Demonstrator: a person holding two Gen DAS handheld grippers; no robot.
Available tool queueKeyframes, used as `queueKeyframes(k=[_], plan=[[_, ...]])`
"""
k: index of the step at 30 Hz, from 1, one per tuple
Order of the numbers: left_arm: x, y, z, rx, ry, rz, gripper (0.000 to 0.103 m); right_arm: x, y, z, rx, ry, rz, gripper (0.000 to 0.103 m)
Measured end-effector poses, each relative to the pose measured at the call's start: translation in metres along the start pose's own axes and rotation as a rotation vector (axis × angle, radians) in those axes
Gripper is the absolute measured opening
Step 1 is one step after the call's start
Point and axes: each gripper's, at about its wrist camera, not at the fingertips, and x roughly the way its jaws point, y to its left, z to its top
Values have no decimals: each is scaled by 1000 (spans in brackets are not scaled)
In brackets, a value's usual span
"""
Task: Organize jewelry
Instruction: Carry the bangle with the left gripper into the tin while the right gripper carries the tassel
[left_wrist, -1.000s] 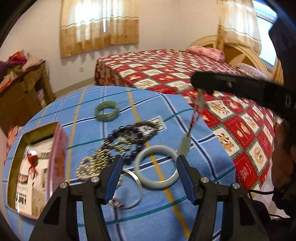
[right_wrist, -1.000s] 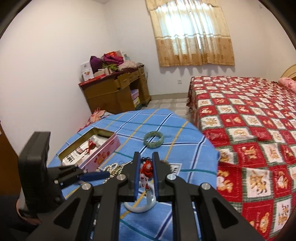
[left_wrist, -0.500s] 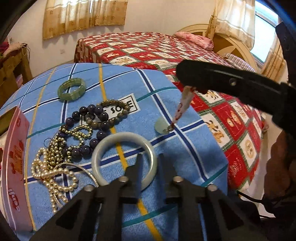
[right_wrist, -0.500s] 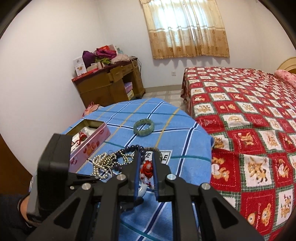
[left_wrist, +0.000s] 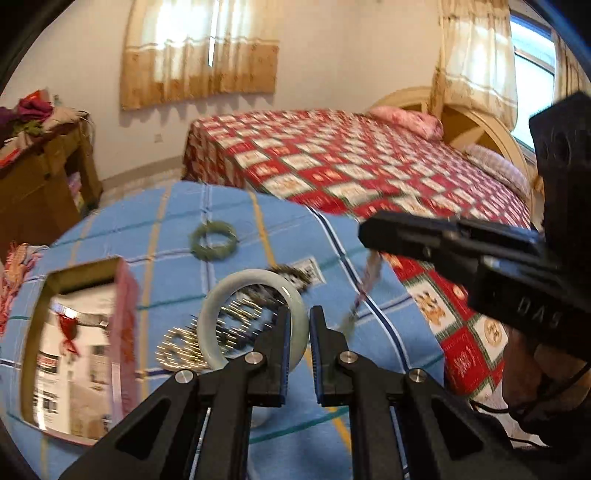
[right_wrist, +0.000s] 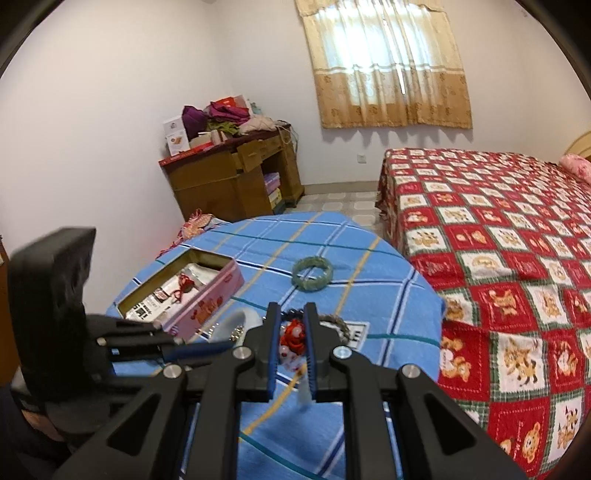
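Reading "DAS" on right gripper (left_wrist: 461, 251), label (left_wrist: 308, 267) print blurred

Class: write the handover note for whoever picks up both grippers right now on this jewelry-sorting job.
Left gripper: shut on the pale jade bangle, raised off the cloth.
Right gripper: shut on the red knotted cord of a pendant, which dangles below.
Pink tin box: open on the blue checked tablecloth; a red-corded piece already lies inside.
Left: both held pieces, green bangle, pearl strands, dark bead bracelet.
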Motion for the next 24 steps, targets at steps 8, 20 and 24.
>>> queueKeyframes(k=[8,20,24], plan=[[-34,46,16,-70,-89,102,9,19,33,24,-74,-7,56,15],[-49,131,12,-179,-118,275,9,74,93,60,-146,22,212,15],[-44,153,8,-200,-104,317,9,101,111,69,-164,50,240,15]])
